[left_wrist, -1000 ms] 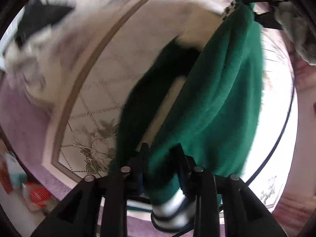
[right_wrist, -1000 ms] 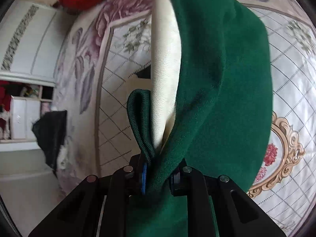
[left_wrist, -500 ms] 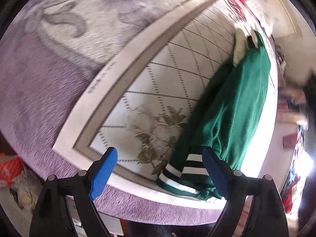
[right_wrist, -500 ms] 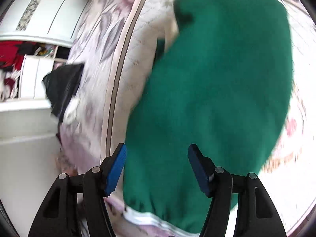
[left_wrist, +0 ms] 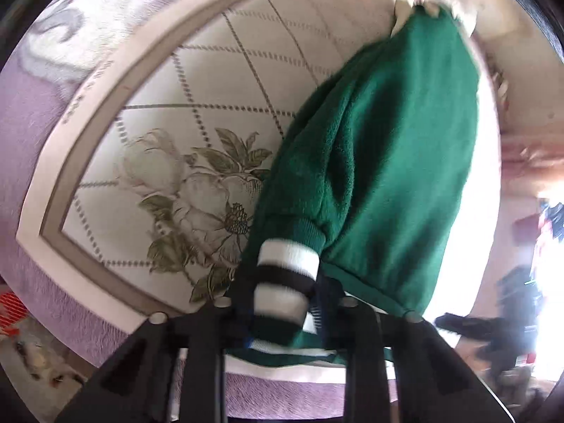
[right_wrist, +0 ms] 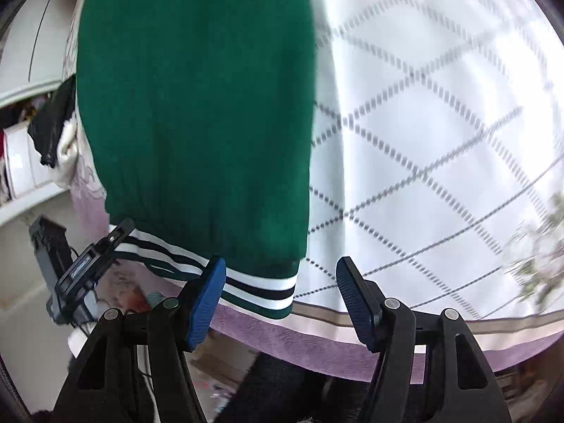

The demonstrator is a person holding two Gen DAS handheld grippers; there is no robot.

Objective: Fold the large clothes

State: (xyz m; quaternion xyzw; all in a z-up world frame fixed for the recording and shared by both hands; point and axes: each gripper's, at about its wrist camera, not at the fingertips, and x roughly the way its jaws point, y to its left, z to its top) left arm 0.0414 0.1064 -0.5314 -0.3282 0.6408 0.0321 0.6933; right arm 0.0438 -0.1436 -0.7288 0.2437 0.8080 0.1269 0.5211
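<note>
Green jacket [left_wrist: 398, 148] lies lengthwise on the bedspread [left_wrist: 197, 81], its striped hem [right_wrist: 257, 283] right at the near edge of the bed where the purple border [right_wrist: 317, 338] drops off. Left gripper [left_wrist: 282, 303] has its jaws closing on the striped sleeve cuff [left_wrist: 285, 271] (white and black bands, cuff sits between the fingers, pads already pressing it). Right gripper [right_wrist: 280, 298] is spread apart with nothing clamped; it hangs over the hem corner, the blue pad [right_wrist: 208, 299] of its left finger overlapping the stripes, the other over bare quilt. Wide bare diamond-pattern bedspread lies to the right of the jacket in the right wrist view, floral corner free in the left view. Black phone on a stand [right_wrist: 88, 264] sits just off the bed edge by the hem (tight side).
</note>
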